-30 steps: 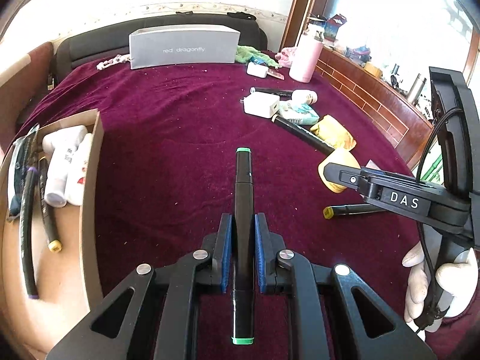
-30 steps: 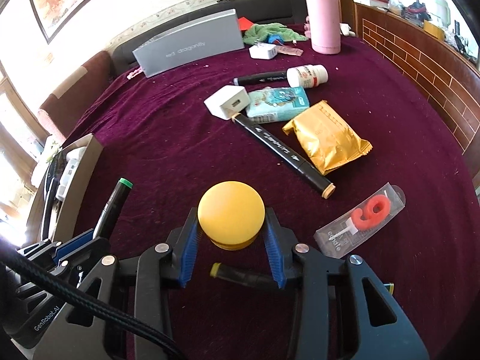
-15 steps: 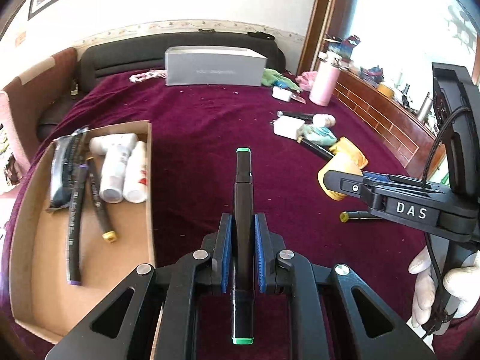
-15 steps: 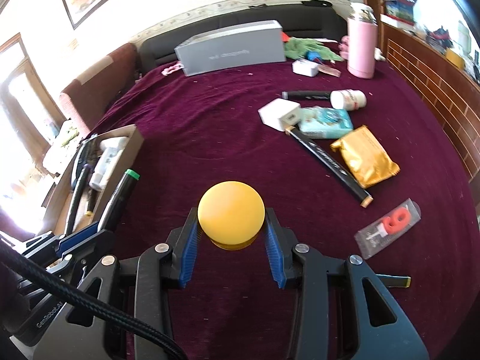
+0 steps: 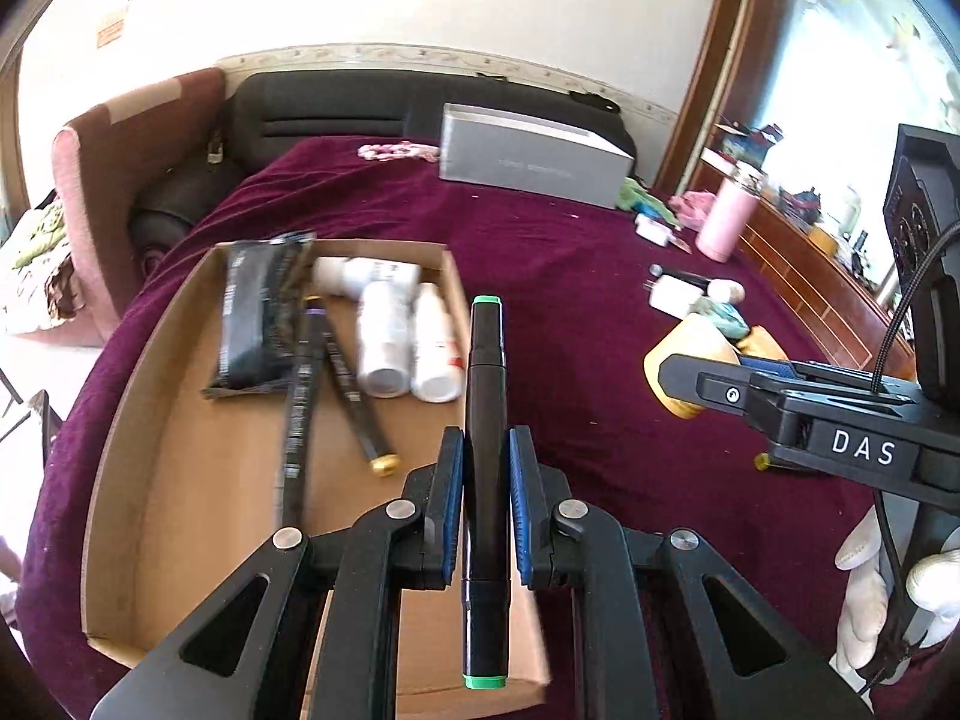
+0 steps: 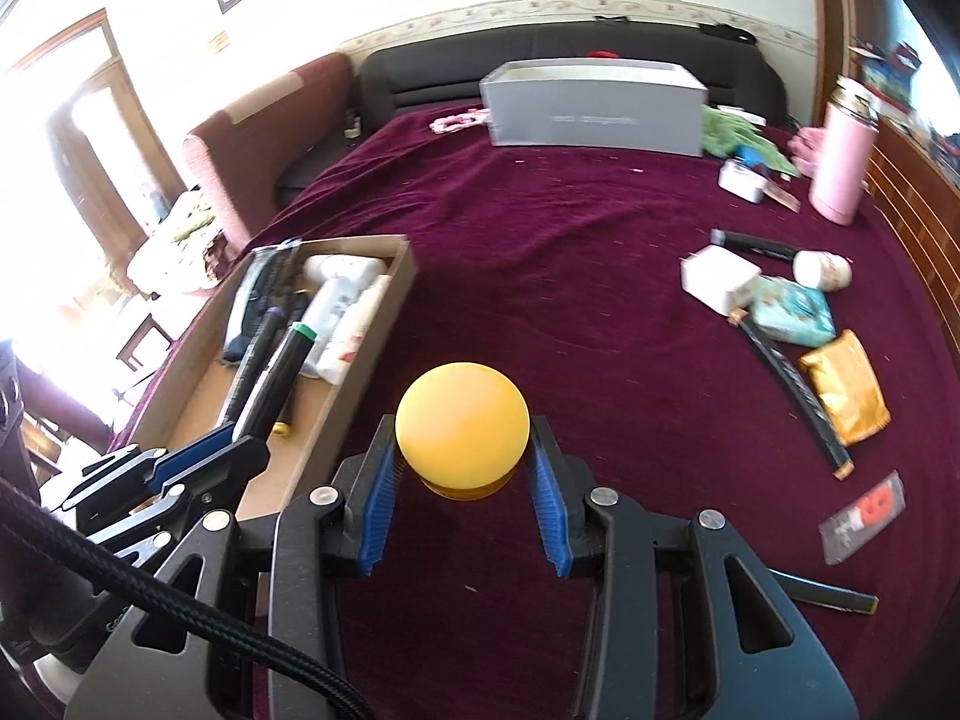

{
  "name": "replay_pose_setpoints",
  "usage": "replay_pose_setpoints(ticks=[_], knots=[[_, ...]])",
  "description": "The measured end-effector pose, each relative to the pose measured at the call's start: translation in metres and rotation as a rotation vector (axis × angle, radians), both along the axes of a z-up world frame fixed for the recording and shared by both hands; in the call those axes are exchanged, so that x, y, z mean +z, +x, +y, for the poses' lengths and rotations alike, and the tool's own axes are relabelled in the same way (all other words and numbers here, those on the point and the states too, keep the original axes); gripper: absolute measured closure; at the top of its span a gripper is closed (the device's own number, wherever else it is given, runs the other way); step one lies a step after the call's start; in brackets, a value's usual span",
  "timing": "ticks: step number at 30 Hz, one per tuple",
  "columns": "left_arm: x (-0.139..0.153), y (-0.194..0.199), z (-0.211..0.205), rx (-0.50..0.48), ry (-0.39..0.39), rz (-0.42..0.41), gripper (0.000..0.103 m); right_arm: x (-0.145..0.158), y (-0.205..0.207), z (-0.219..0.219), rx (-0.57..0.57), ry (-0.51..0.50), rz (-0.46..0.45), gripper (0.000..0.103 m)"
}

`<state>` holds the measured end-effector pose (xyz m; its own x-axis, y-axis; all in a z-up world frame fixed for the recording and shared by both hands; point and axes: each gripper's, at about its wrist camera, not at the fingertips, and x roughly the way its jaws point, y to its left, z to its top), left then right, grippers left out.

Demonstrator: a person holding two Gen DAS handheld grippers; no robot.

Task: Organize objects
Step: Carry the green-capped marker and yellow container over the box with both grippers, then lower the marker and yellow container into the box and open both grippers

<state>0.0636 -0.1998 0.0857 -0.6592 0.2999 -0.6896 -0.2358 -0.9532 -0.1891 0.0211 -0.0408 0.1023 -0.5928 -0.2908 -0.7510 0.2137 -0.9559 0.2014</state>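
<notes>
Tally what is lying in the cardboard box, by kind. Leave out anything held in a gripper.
White bottles: 3
Black markers: 2
Black packet: 1
Total in the cardboard box: 6

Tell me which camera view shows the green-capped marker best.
The left wrist view: the green-capped marker runs whole, both green ends visible, clamped in the left gripper above the cardboard box. The right wrist view shows only its upper part, the rest hidden behind the gripper.
</notes>
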Motion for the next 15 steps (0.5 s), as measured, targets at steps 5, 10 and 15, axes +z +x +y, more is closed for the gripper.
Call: replay_pose_setpoints(ticks=[5, 10, 15], knots=[[0.005, -0.007, -0.034, 0.06, 0.0, 0.013, 0.091, 0.0, -0.007, -0.026, 0.049, 0.001, -0.011, 0.064], [0.008, -0.019, -0.071, 0.136, -0.029, 0.011, 0.091, 0.0, -0.015, -0.052, 0.099, -0.004, -0.025, 0.064], [-0.001, -0.034, -0.095, 0.179, -0.046, -0.019, 0.091, -0.005, -0.02, -0.08, 0.152, 0.004, -0.043, 0.064]])
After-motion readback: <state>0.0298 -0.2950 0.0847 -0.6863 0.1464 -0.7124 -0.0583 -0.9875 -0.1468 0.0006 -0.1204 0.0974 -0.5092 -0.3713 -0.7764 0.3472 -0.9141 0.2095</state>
